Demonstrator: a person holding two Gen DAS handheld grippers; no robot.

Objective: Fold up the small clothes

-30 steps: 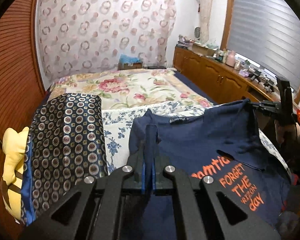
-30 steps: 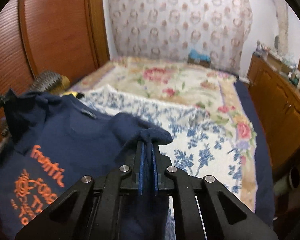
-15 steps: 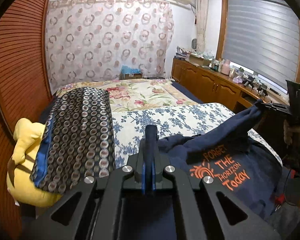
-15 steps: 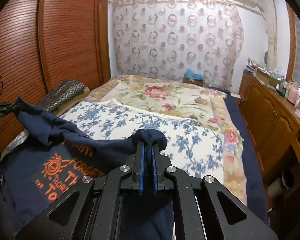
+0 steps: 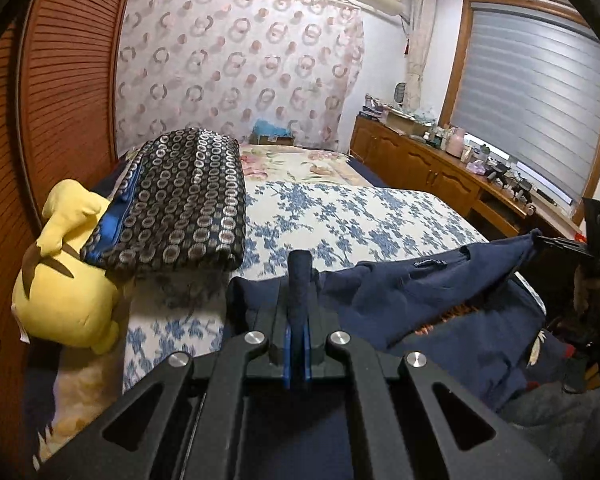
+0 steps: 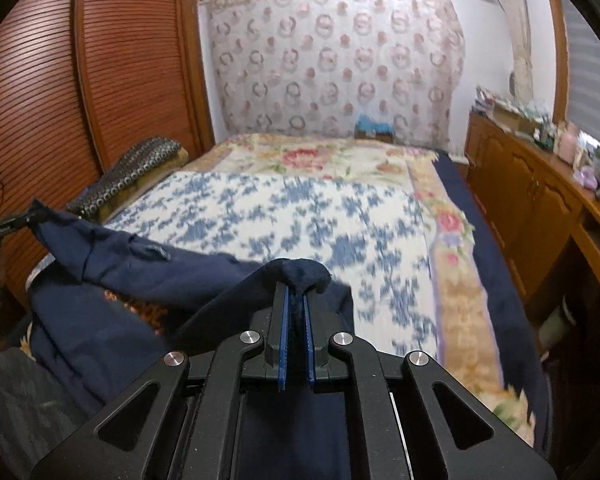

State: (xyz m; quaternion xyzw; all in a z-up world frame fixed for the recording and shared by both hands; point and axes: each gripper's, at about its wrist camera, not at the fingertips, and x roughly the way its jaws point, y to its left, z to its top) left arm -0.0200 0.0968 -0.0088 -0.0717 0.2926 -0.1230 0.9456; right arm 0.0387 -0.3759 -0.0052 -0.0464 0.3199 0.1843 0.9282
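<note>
A navy T-shirt [image 5: 420, 300] with an orange print hangs stretched between my two grippers over the near edge of the bed. In the left wrist view, my left gripper [image 5: 299, 292] is shut on a bunched shoulder of the shirt. At the far right of that view, my right gripper [image 5: 542, 239] pinches the other shoulder. The right wrist view shows my right gripper [image 6: 296, 296] shut on a fold of the navy T-shirt [image 6: 112, 320], with the left gripper [image 6: 28, 218] at the left edge. The print is mostly hidden in the folds.
The bed [image 5: 360, 216] carries a blue floral sheet, with a rose-patterned quilt [image 6: 320, 160] behind it. A dark ring-patterned pillow [image 5: 180, 200] and a yellow plush toy [image 5: 60, 288] lie by the slatted wardrobe [image 6: 60, 100]. A cluttered wooden cabinet [image 6: 540, 184] lines the right side.
Both grippers have drawn back toward the near edge of the bed, pulling the shirt with them. The orange print, plainly readable before, is now mostly tucked out of sight.
</note>
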